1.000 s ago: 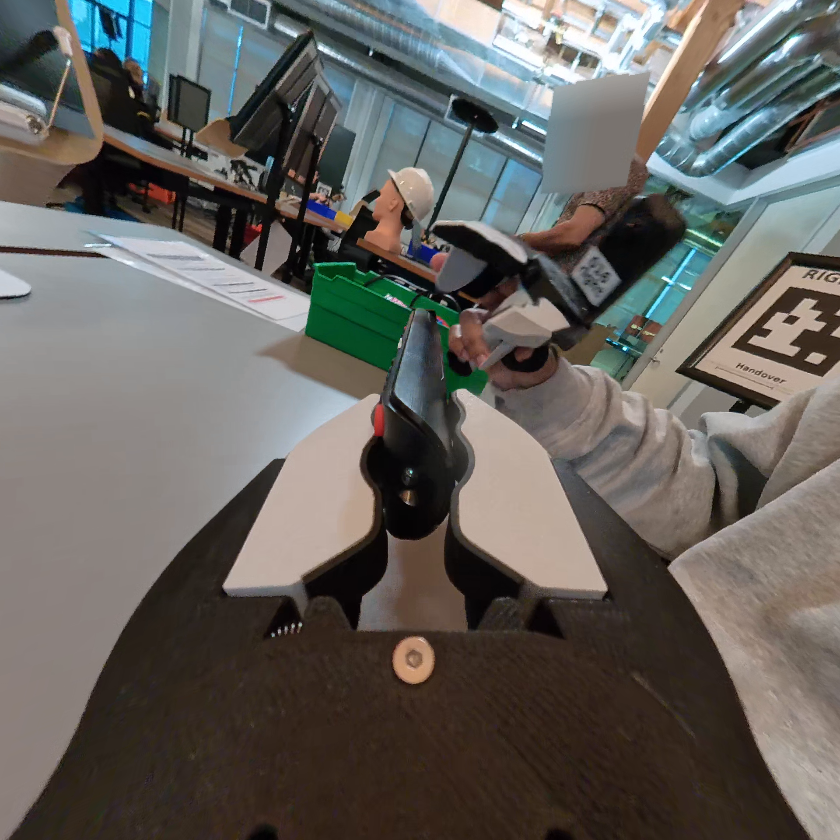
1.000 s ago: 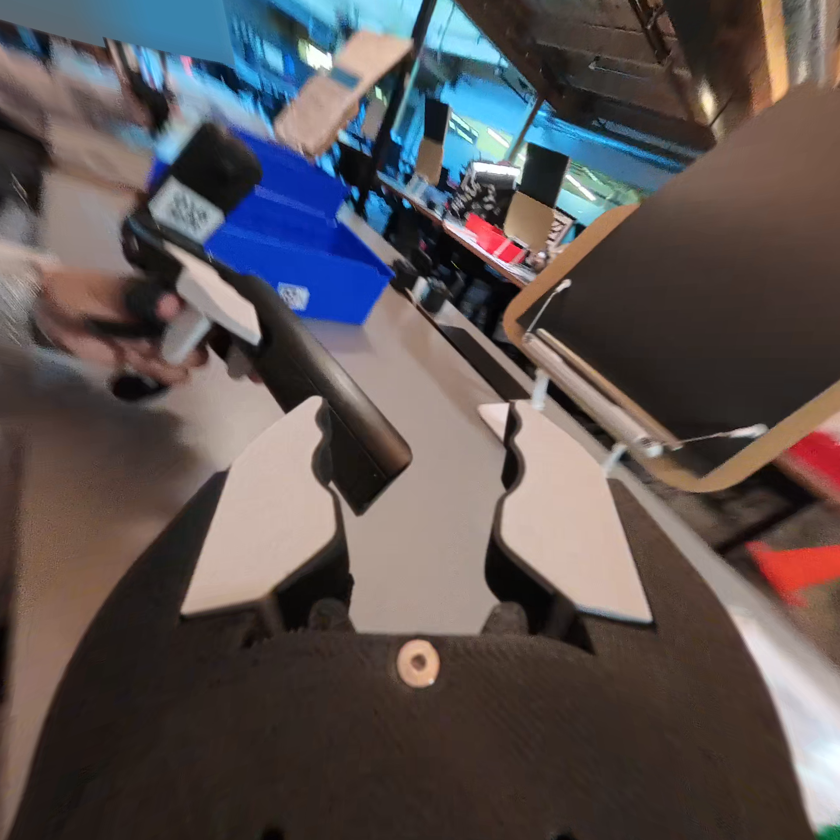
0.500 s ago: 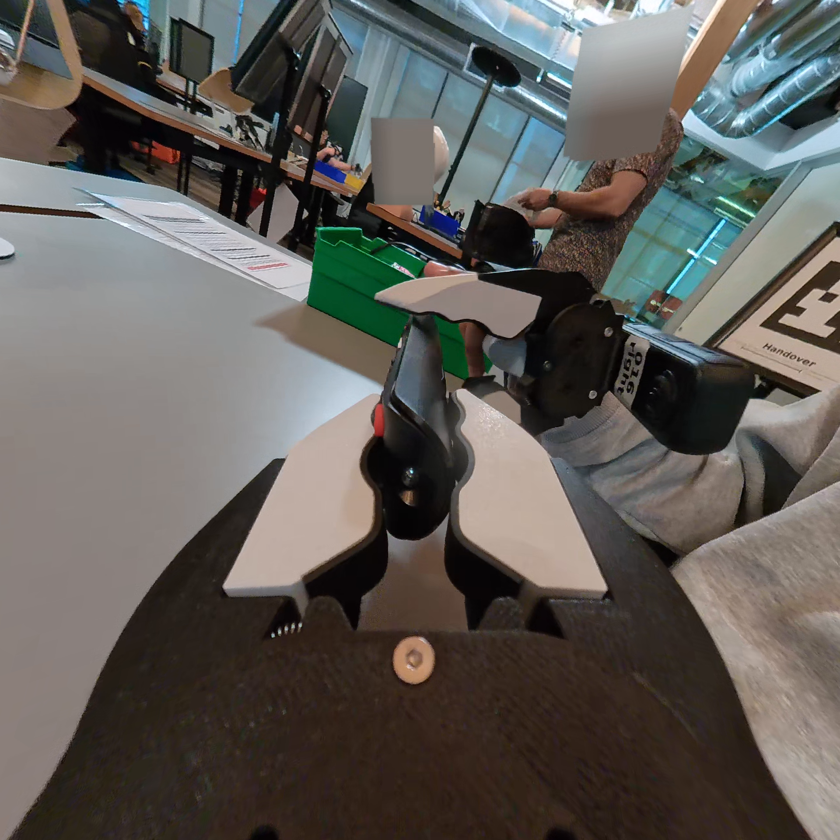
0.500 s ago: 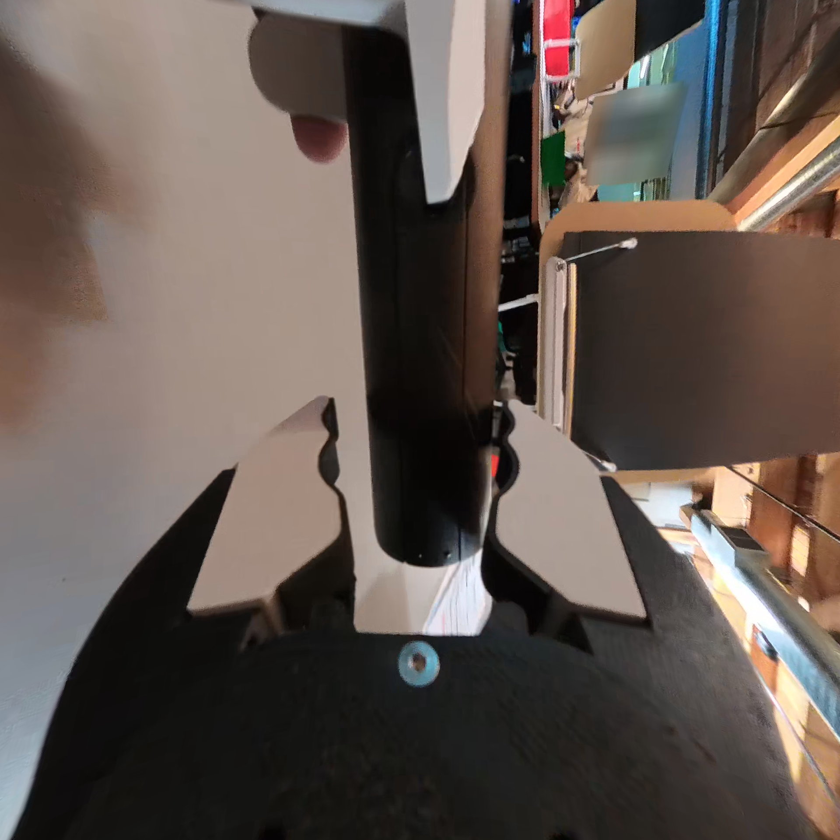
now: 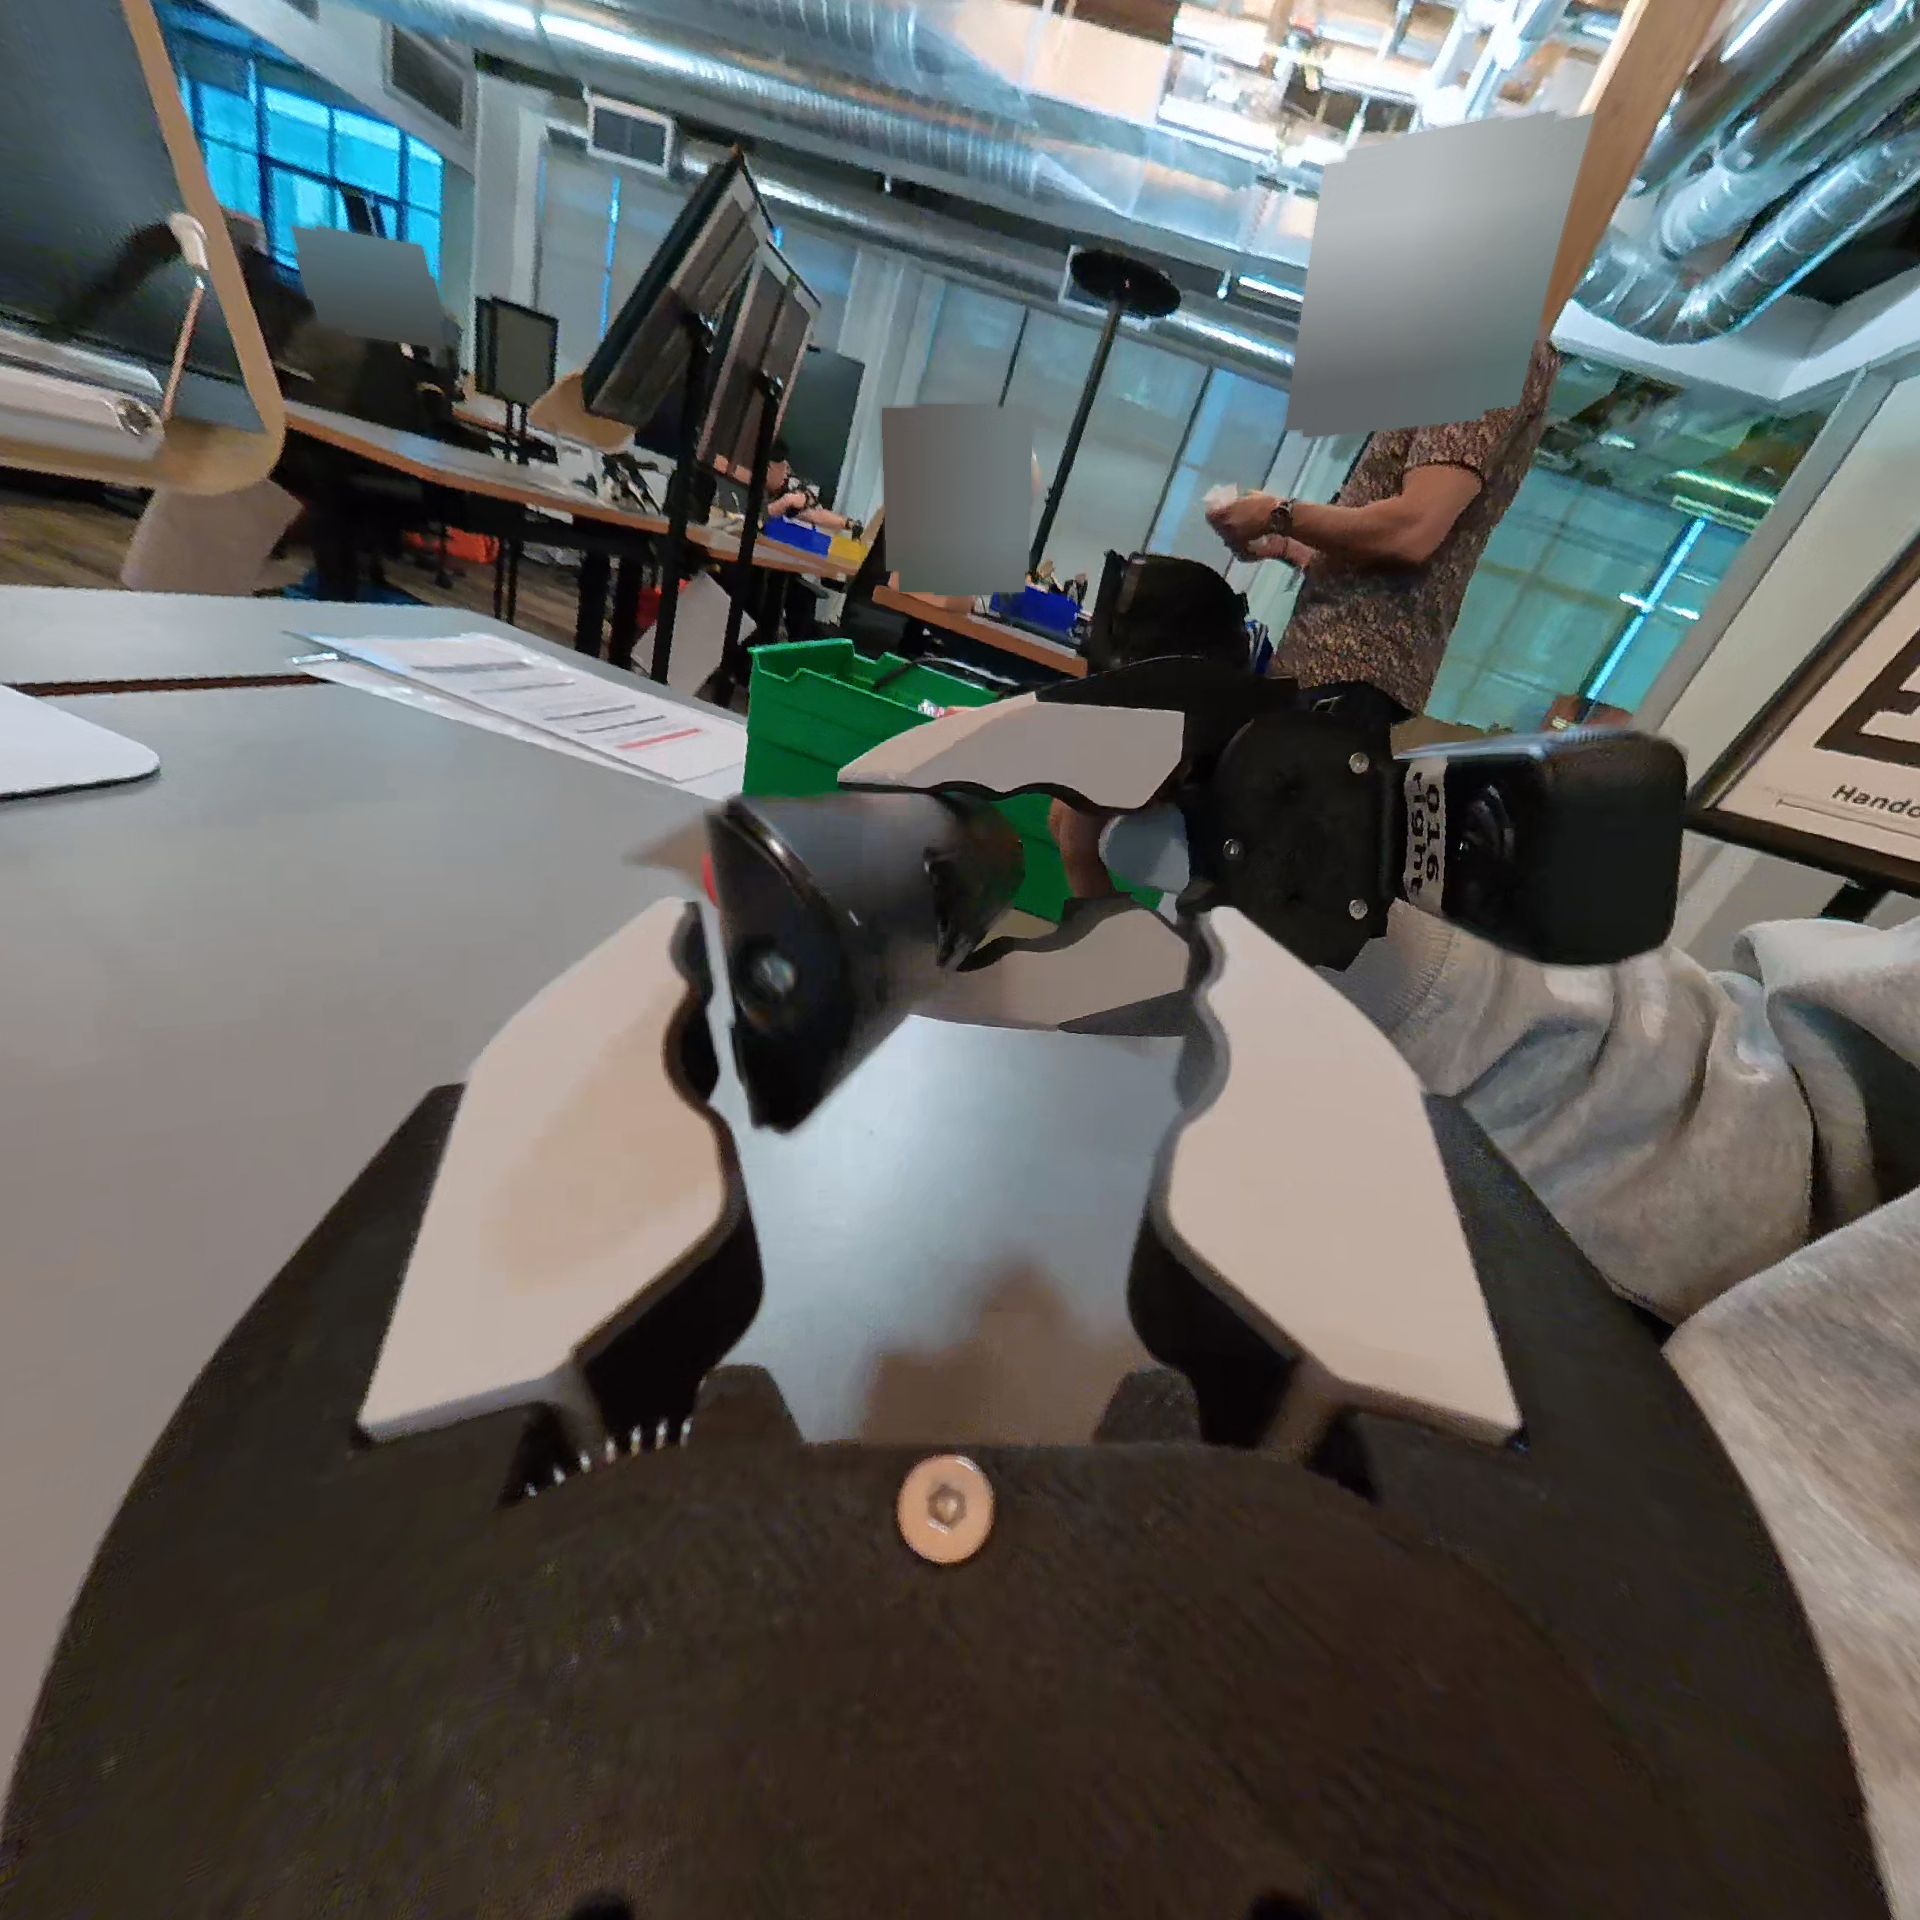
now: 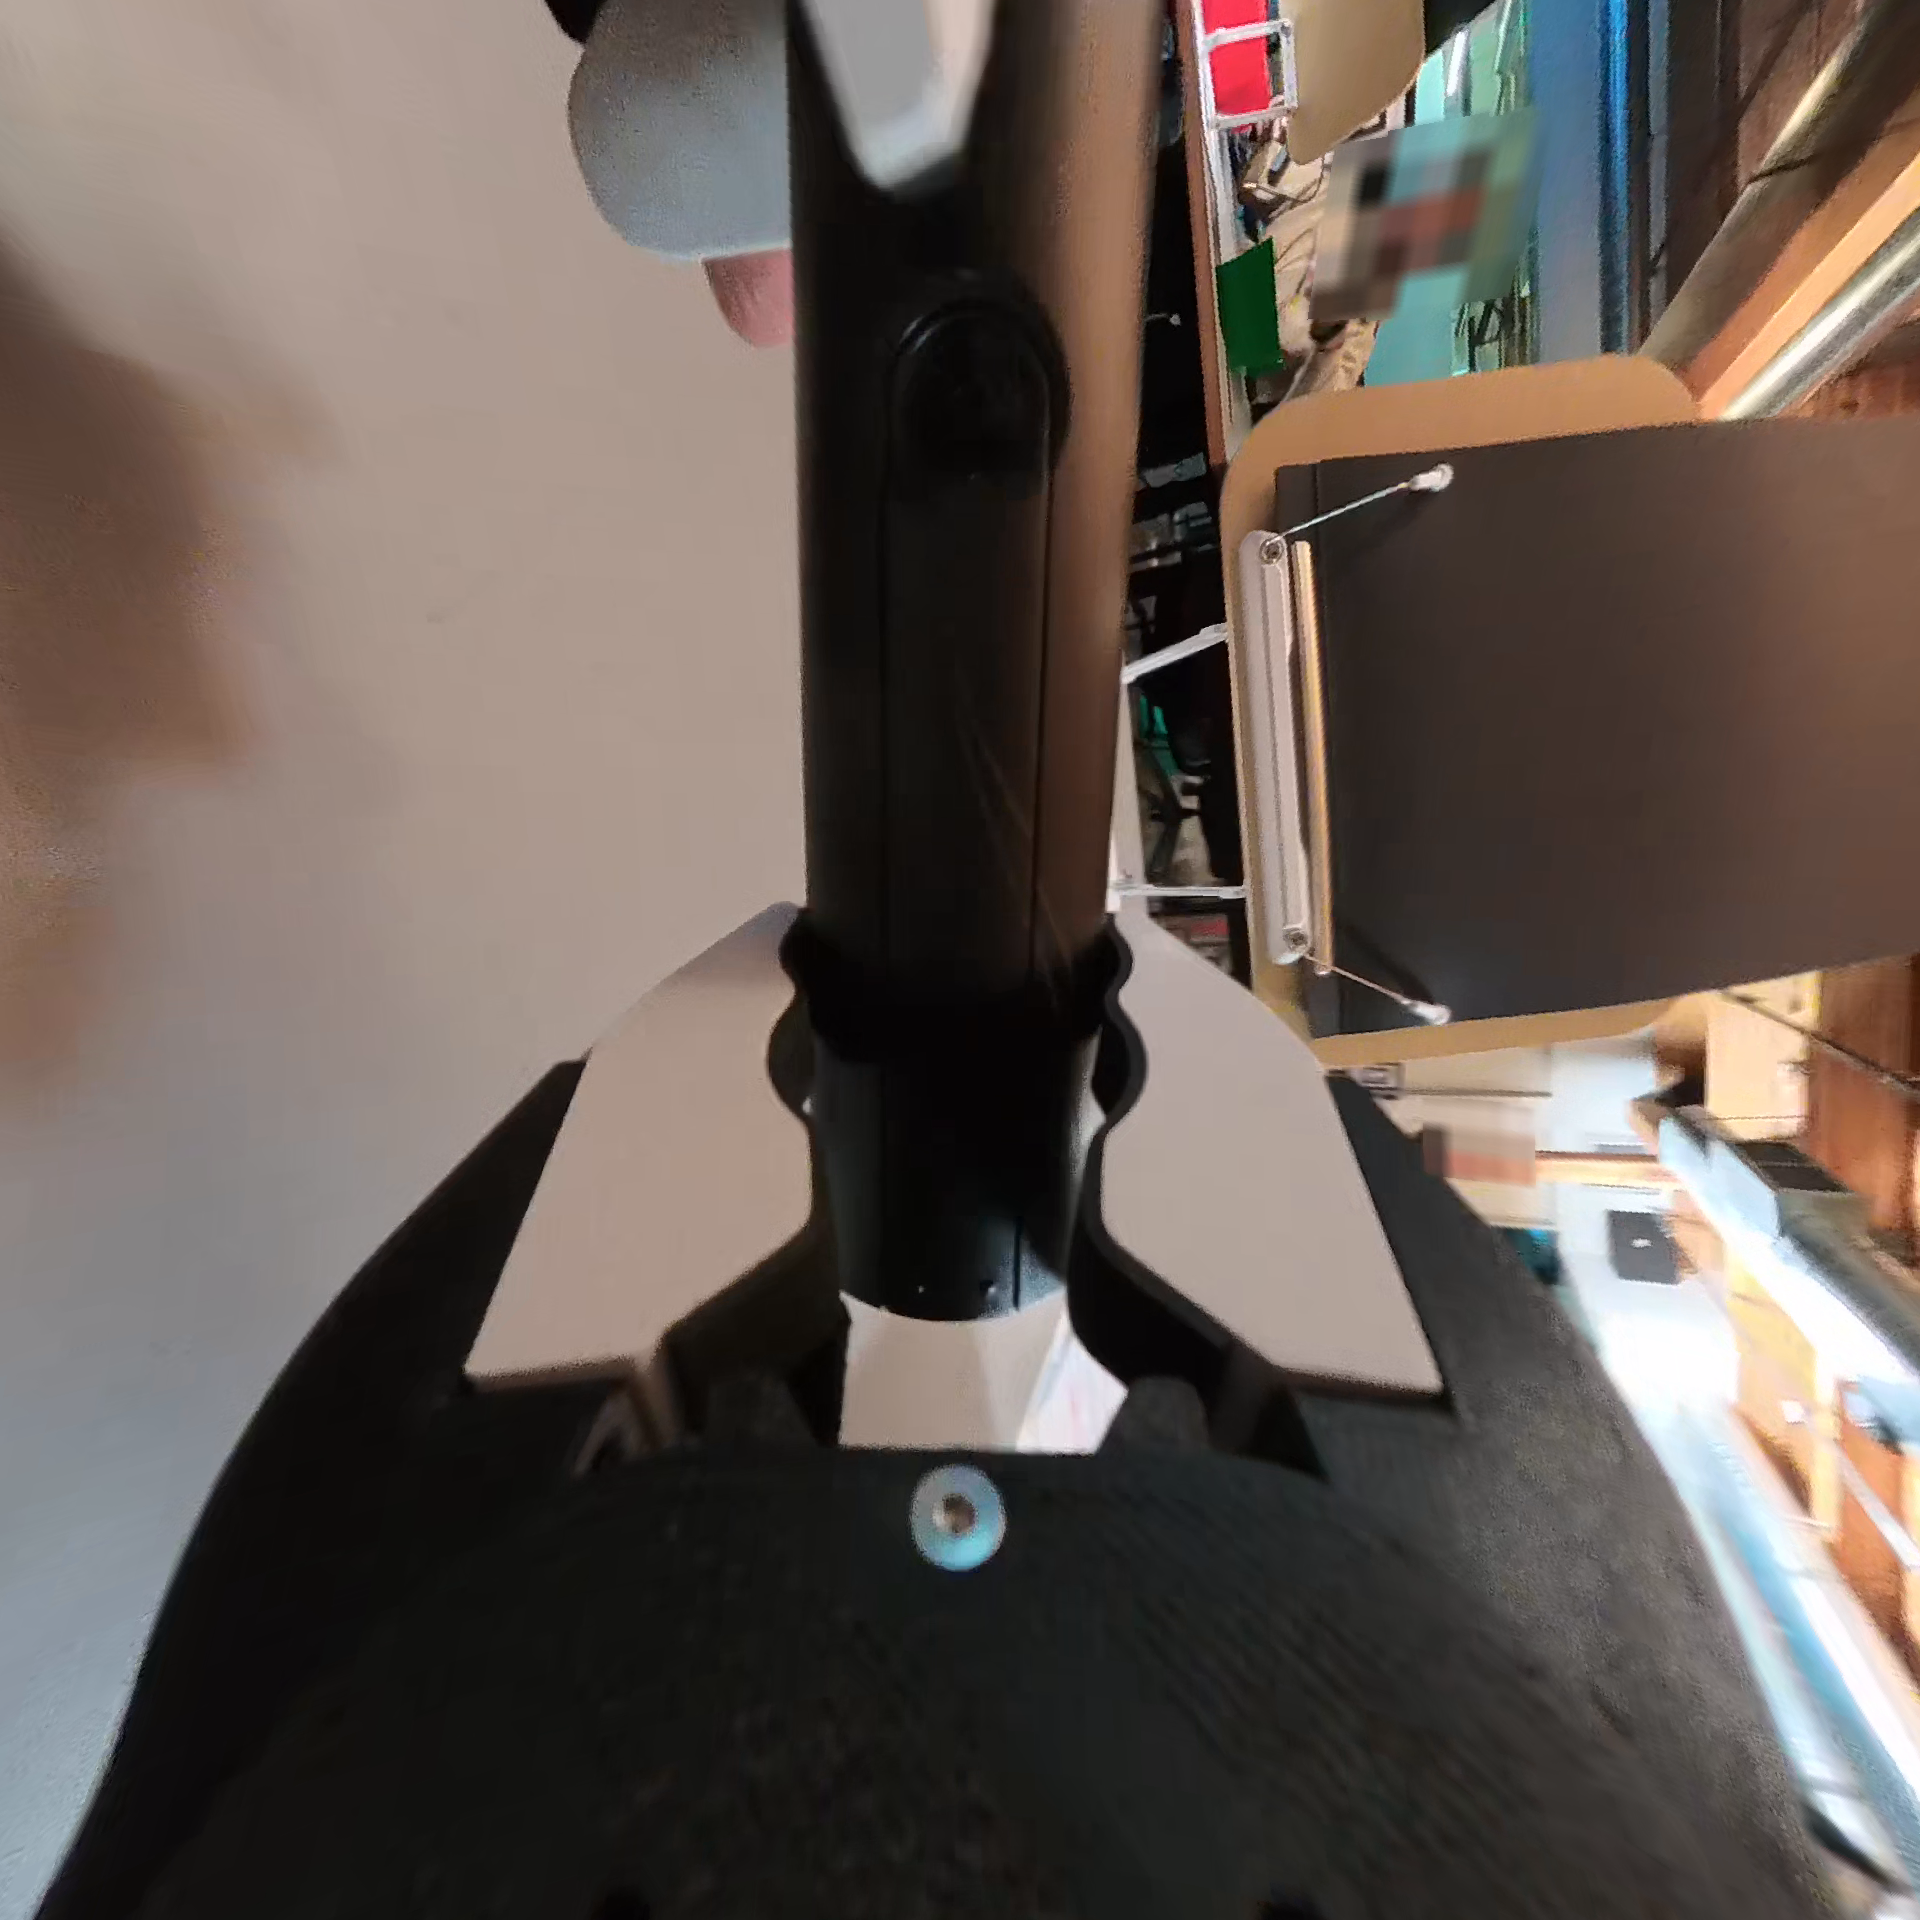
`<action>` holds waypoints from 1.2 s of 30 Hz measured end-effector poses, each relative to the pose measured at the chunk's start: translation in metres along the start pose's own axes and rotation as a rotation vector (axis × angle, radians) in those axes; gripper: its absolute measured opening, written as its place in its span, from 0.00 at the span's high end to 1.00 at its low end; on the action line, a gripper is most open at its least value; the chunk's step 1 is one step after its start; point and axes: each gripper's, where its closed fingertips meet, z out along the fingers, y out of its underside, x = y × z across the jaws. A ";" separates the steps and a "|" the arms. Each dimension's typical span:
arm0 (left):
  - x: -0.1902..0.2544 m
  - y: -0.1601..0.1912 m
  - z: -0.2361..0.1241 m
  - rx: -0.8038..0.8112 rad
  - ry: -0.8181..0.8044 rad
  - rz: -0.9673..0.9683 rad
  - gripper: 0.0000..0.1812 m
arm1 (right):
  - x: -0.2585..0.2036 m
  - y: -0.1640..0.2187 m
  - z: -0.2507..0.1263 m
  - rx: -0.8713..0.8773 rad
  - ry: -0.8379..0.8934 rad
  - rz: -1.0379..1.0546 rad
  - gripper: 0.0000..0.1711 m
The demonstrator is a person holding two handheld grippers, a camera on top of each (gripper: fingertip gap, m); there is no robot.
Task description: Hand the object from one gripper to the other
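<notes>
Green bin [image 5: 821, 707] at twelve o'clock on the bench [image 5: 260, 935], contents too hidden to tell. Half a second back the left tool [image 5: 940, 1049] pinched the black object [image 5: 831, 935]; now its fingers are spread wide, and the right tool [image 6: 951, 1023], then loose around it, pinches it firmly, holding it at eleven o'clock, above the bench.

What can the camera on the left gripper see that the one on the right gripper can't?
Only the left wrist view shows the green plastic bin, the printed paper sheet on the grey table, and the left gripper open. Only the right wrist view shows the right gripper shut on the object, close up. Both show the long black plastic object.
</notes>
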 end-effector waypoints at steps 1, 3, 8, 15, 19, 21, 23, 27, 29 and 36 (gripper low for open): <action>0.000 -0.001 0.000 0.006 -0.002 0.010 0.50 | 0.002 -0.001 -0.001 0.021 -0.008 0.050 0.69; 0.001 -0.003 0.000 0.018 -0.001 0.020 0.46 | 0.005 -0.008 -0.003 0.085 -0.031 0.180 0.69; 0.009 -0.007 0.001 0.039 0.031 0.019 0.49 | 0.011 -0.028 -0.010 0.271 -0.126 0.512 0.69; 0.015 -0.026 -0.004 0.136 0.053 -0.018 0.49 | 0.007 -0.070 -0.027 0.586 -0.340 0.861 0.69; 0.030 -0.049 -0.009 0.228 0.134 -0.087 0.48 | 0.018 -0.093 -0.046 0.827 -0.482 1.099 0.69; 0.036 -0.052 -0.007 0.219 0.152 -0.099 0.48 | 0.022 -0.099 -0.053 0.908 -0.532 1.177 0.70; 0.041 -0.053 -0.004 0.200 0.161 -0.098 0.47 | 0.019 -0.103 -0.055 0.935 -0.559 1.189 0.70; 0.049 -0.053 0.001 0.165 0.164 -0.080 0.53 | 0.010 -0.114 -0.056 0.951 -0.617 1.203 0.70; 0.053 -0.055 0.000 0.161 0.172 -0.064 0.60 | 0.005 -0.120 -0.057 0.957 -0.653 1.212 0.70; 0.057 -0.055 -0.003 0.146 0.200 -0.047 0.72 | -0.003 -0.128 -0.058 0.972 -0.734 1.243 0.69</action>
